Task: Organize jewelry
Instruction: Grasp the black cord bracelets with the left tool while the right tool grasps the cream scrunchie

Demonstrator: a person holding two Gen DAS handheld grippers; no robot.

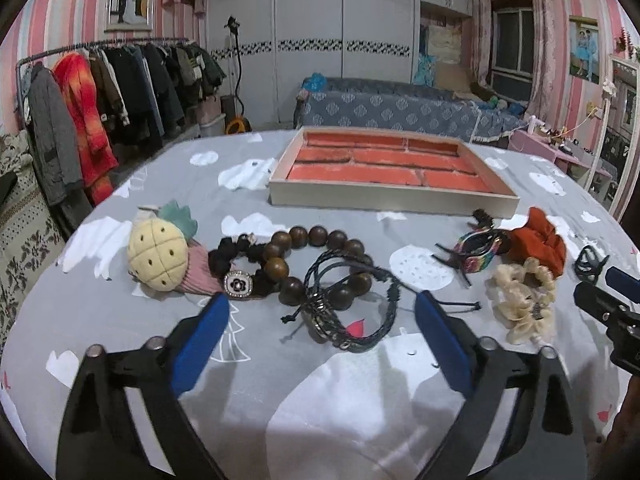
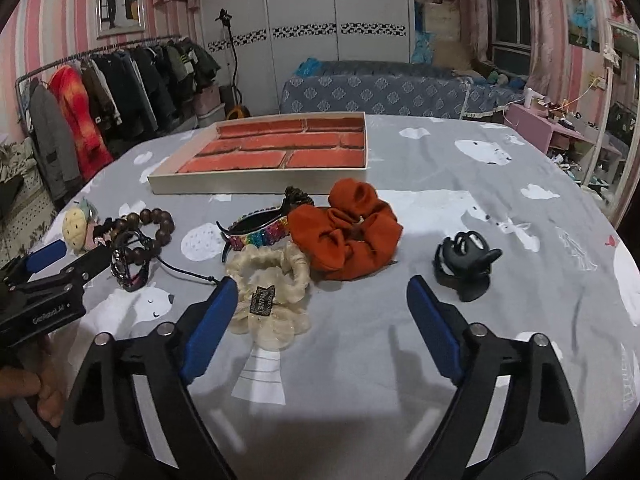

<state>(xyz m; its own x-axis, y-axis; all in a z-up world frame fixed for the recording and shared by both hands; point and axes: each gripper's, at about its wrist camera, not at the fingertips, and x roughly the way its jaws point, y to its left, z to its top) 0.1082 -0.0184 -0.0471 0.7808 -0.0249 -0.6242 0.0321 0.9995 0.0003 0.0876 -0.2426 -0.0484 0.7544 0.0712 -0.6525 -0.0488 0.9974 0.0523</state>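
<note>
Right tool (image 2: pixel 318 294): blue-padded fingers spread wide apart, gripping nothing, low over the grey polar-bear-print bedsheet (image 2: pixel 460 168).
Between its fingers, towards the left one: cream ruffled fabric scrunchie (image 2: pixel 276 280) with a dark label.
Just ahead: rust-orange fabric scrunchie (image 2: pixel 348 228), touching the cream one.
Ahead-left: rainbow-striped black hair claw (image 2: pixel 256 228).
Ahead-right: black plastic claw clip (image 2: pixel 464 264), apart from the rest.
Far ahead: shallow beige tray with orange velvet compartments (image 2: pixel 256 188).
Far left: dark wooden bead bracelet (image 2: pixel 156 220), braided dark cord bracelets (image 2: pixel 128 264), left tool (image 2: pixel 52 268).
</note>
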